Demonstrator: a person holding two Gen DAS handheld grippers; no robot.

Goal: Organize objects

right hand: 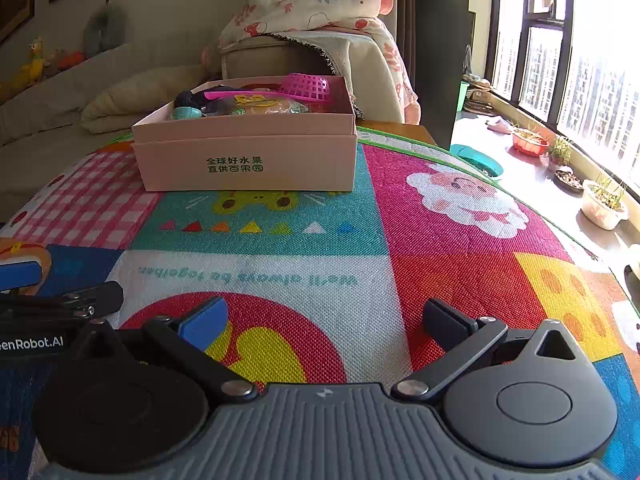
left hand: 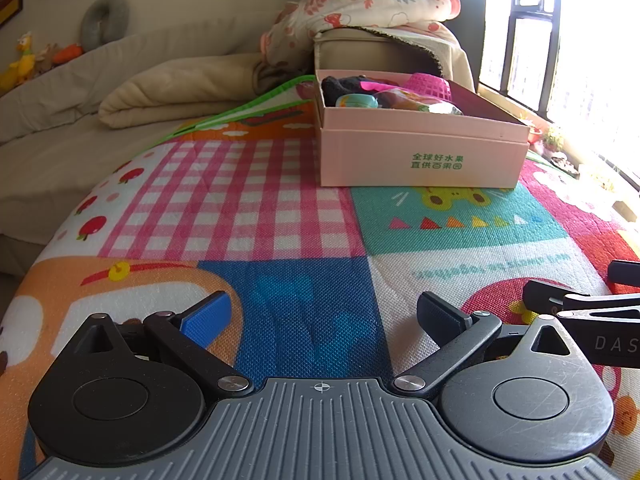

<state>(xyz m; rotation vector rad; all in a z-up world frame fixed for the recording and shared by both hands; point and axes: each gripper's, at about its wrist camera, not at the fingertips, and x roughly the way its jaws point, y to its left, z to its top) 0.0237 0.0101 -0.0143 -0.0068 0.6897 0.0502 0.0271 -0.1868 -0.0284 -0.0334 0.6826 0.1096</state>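
Note:
A pink cardboard box (left hand: 420, 156) with green print stands on the colourful play mat (left hand: 240, 200), ahead of both grippers; it also shows in the right wrist view (right hand: 248, 160). It holds several items: a pink plastic basket (right hand: 306, 86), a teal round toy (left hand: 356, 101), a dark soft item (left hand: 344, 84) and a packet (right hand: 256, 104). My left gripper (left hand: 324, 316) is open and empty, low over the mat. My right gripper (right hand: 326, 320) is open and empty beside it, and shows at the right edge of the left wrist view (left hand: 580, 300).
A sofa with a beige folded blanket (left hand: 172, 92) lies at the back left. An ottoman with a floral quilt (left hand: 372, 4) stands behind the box. A window sill with plant pots (right hand: 600, 204) runs along the right.

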